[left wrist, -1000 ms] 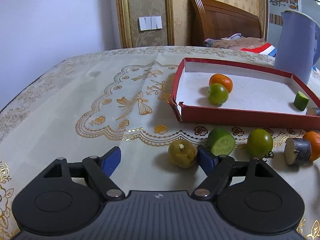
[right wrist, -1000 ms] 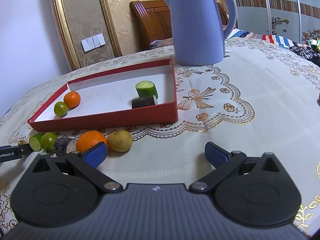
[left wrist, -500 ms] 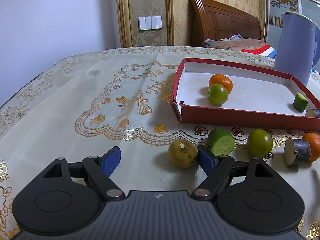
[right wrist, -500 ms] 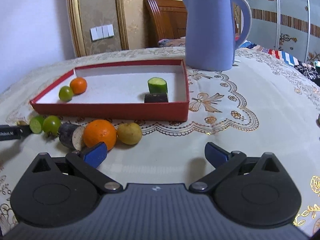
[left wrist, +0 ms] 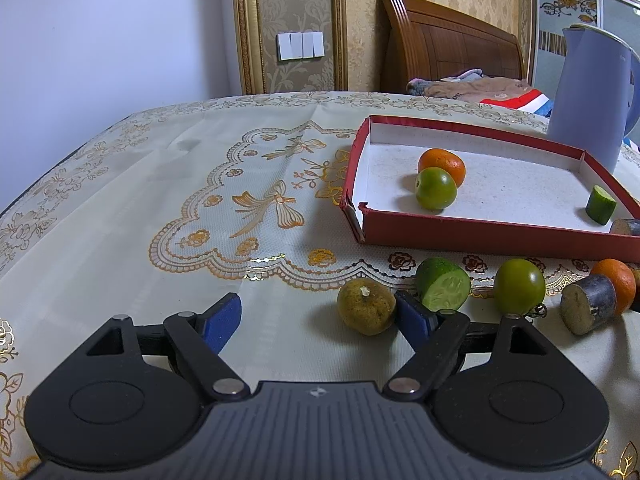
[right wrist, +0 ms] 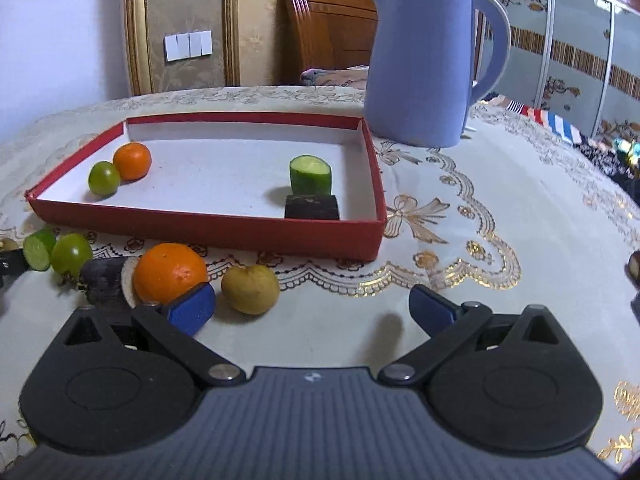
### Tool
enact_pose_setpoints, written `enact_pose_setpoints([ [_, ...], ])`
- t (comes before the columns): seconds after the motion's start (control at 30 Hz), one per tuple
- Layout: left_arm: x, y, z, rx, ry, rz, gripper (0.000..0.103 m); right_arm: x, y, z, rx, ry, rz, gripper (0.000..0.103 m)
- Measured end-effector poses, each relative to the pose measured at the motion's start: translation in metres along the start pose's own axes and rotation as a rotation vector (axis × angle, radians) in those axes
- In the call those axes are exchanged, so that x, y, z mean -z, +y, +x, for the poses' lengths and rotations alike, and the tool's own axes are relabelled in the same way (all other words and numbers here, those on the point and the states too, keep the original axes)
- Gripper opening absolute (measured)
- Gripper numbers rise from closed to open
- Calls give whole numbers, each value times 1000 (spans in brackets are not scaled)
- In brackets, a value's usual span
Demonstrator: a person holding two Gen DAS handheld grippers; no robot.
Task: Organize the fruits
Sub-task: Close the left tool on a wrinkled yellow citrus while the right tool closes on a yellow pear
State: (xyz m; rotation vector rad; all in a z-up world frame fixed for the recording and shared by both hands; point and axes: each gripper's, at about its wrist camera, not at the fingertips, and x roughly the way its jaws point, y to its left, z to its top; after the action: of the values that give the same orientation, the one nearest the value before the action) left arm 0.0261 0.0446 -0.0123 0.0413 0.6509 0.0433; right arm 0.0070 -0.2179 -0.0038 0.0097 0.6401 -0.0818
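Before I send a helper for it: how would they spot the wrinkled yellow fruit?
Find the red tray. In the row of produce before its front wall, the fruit is at the far left end. It alone is dull, wrinkled yellow-brown with a pale stem scar.

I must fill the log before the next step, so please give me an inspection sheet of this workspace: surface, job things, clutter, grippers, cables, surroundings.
Surface: table under a cream tablecloth with gold embroidery.
Job's things: red tray holds a small orange, green fruit, cucumber piece and a dark block. In front of the tray: large orange, yellow fruit, brownish fruit, cucumber half, green round fruit, dark cut piece.
Clutter: blue kettle.
Grippers: left gripper open, one pad beside the brownish fruit; right gripper open, holding nothing.
Cables: nothing seen.
Surroundings: wooden headboard, wall switches.
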Motion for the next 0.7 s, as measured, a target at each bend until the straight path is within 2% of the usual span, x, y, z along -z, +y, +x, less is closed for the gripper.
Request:
enact_pose_setpoints([
  [0.07,0,0,0,1,0,-1,83,-2,1,3,8,2,8,101],
  [0.13,0,0,0,0,0,0,83,-4,2,10,-1,31,6,92],
  [0.4,0,0,0,2,1,-2,83,-2,2,8,-40,11,16,75],
  [0.7,0,0,0,-2,0,2,83,-2,3,9,-42,10,11,75],
])
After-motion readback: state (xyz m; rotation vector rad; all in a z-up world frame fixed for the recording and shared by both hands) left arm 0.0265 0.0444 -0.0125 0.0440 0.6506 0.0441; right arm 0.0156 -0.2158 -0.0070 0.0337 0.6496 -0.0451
